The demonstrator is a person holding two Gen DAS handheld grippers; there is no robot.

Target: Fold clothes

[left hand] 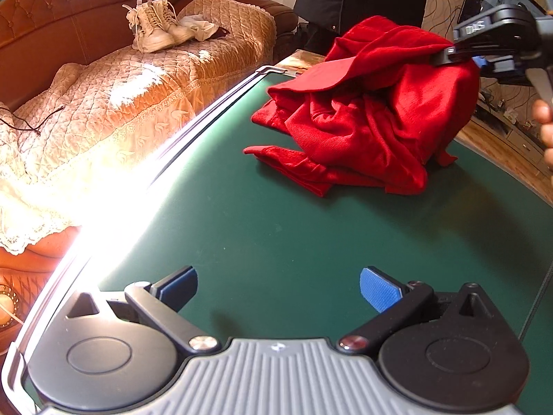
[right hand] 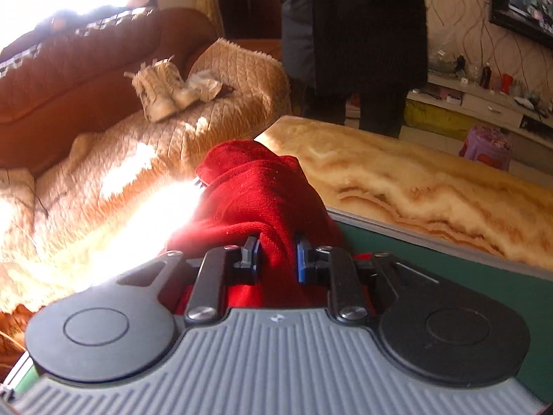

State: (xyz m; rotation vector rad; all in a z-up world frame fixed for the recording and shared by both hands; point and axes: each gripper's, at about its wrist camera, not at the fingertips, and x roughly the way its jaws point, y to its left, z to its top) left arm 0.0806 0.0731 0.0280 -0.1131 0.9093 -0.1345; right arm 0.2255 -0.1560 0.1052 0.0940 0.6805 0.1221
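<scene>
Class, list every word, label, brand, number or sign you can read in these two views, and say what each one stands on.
Raised lettering on the right hand-held gripper body, seen in the left view: blurred, not readable.
Small emblem on the left hand-held gripper grey housing: a symbol, no text.
Red garment: no print visible.
Nothing else legible.

Super harsh sunlight coming in from the left, blowing out the table edge (left hand: 114,228) and the sofa cover (left hand: 103,159) to pure white in both views. The green tabletop (left hand: 276,228) stays evenly lit. The right wrist view is soft with motion blur, and fisheye bends everything near the edges.
</scene>
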